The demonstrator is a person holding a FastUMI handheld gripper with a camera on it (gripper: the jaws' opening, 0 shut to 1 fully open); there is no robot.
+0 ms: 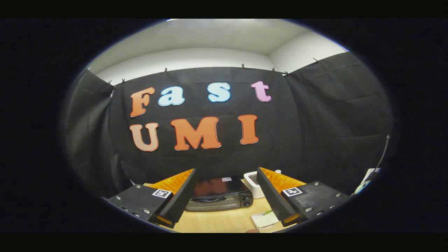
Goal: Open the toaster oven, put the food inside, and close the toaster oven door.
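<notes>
The gripper (pixel 225 196) is held high and well back from the work, its two fingers spread wide with nothing between them, which suits a start: from here the whole scene can be taken in before any approach is chosen. The toaster oven (pixel 219 197) sits on the wooden table (pixel 224 220) beyond the fingers, framed in the gap between them, its door facing the gripper and apparently closed, so the opening step looks not yet done. Its knobs are stacked at the right end of the front, and a handle seems to run across the door (the glare and blur make its exact line hard to trace). Just right of the oven stands a small white box-like device (pixel 252 182), touching or nearly touching it; which, I cannot tell. Nearer, by the right finger, a pale tray (pixel 265 219) holds something with a green streak, likely the food, though the finger covers part of it and its shape is unclear. The oven's left side is hidden behind the left finger.
</notes>
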